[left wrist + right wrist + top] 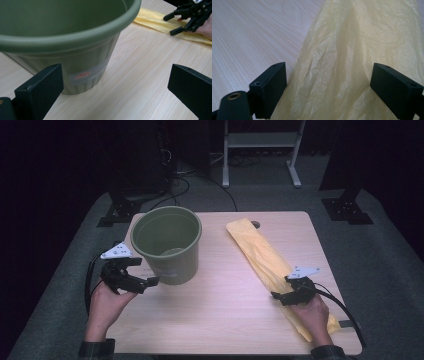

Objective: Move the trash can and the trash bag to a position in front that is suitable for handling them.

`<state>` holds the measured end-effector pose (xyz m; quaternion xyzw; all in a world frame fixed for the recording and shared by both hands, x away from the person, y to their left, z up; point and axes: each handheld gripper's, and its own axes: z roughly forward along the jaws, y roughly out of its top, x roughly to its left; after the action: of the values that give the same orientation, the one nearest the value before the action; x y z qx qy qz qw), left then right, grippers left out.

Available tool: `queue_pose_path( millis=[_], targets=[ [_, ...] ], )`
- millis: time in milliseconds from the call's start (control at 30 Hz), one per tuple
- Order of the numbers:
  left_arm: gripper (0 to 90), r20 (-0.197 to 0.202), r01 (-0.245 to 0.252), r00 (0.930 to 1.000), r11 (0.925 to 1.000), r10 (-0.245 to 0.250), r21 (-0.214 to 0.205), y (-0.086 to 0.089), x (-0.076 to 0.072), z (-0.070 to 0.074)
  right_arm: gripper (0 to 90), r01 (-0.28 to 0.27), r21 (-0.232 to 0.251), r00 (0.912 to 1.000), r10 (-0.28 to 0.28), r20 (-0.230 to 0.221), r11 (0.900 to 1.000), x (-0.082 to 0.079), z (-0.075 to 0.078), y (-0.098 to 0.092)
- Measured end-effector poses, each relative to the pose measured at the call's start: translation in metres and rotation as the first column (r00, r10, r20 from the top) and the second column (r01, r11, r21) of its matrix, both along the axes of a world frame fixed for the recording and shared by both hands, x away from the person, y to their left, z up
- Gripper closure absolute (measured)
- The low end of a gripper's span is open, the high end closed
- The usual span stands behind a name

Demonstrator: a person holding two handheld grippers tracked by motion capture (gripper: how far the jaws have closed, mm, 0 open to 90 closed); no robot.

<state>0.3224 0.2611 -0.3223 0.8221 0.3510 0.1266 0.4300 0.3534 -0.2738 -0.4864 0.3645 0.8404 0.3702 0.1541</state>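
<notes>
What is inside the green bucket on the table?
The green bucket seems empty: its inner wall and part of a pale bottom are visible. Its near rim hides the rest of the bottom.

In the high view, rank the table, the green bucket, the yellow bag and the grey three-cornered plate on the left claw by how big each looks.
Largest to smallest:
1. table
2. green bucket
3. yellow bag, close to the bucket; the bucket stands taller and nearer the camera, so unsure
4. grey plate

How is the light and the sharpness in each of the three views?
High view: table lit, room behind dark. Left gripper view: bucket rim near the lens is soft, the far right gripper slightly blurred. Right gripper view: even light, bag creases sharp.
</notes>
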Motion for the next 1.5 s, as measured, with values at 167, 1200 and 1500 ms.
queue_pose_path(
  millis=[167, 1200, 1500],
  targets=[
    [0.0, 0.008, -0.007, 0.9999, 1.0, 0.007, 0.002, 0.001, 0.002, 0.009, 12.5, -0.001, -0.001, 1.0, 0.001, 0.0, 1.0, 0.0, 0.0, 0.0],
    [0.0, 0.053, -0.123, 0.9912, 0.9922, 0.122, 0.021, 0.025, 0.064, 0.031, 12.5, -0.001, 0.0, 1.0, 0.001, -0.001, 1.0, 0.0, 0.0, 0.0],
    [0.0, 0.014, -0.129, 0.9916, 0.9905, 0.129, 0.047, 0.027, 0.079, 0.021, 12.5, -0.001, 0.0, 1.0, 0.001, 0.0, 1.0, 0.0, 0.0, 0.0]
  ],
)
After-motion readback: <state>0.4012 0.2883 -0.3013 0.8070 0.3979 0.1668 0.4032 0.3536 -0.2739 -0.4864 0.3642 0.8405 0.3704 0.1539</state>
